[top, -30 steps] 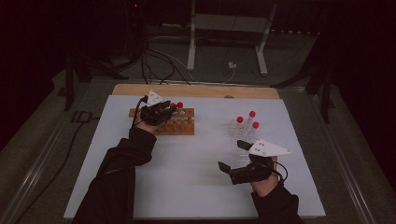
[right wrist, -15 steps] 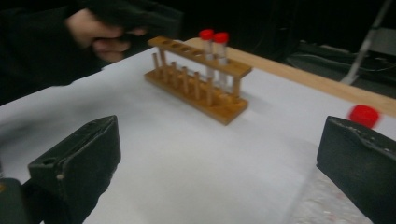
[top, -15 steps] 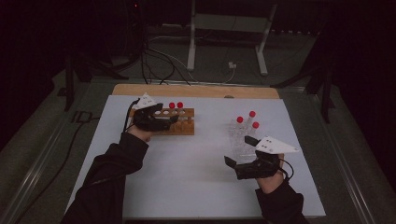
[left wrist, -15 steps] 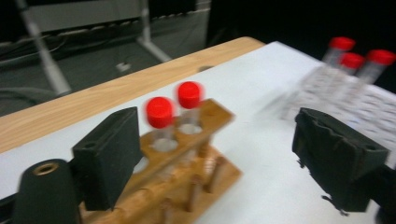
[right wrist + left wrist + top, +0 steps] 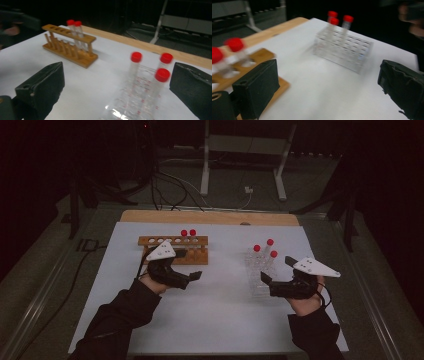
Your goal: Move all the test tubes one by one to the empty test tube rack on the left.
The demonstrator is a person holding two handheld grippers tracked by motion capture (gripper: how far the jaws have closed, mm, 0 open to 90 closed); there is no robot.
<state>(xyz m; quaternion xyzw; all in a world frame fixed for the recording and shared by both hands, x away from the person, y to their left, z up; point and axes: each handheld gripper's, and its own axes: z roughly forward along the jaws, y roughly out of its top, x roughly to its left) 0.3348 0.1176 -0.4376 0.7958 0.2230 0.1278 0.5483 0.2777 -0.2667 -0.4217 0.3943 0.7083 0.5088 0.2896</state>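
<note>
Wooden rack motion-blurred, cut by left edge, partly behind jaw. Clear rack cut by bottom edge. Far hand dark, indistinct.

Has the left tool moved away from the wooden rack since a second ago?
Yes. The left tool has drawn back from the wooden rack toward the table's near edge, its jaws just opened and empty.

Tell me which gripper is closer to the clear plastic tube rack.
Right. The right gripper sits just at the clear rack, at its near edge. The left gripper is off to the rack's left, beside the wooden rack.
</note>
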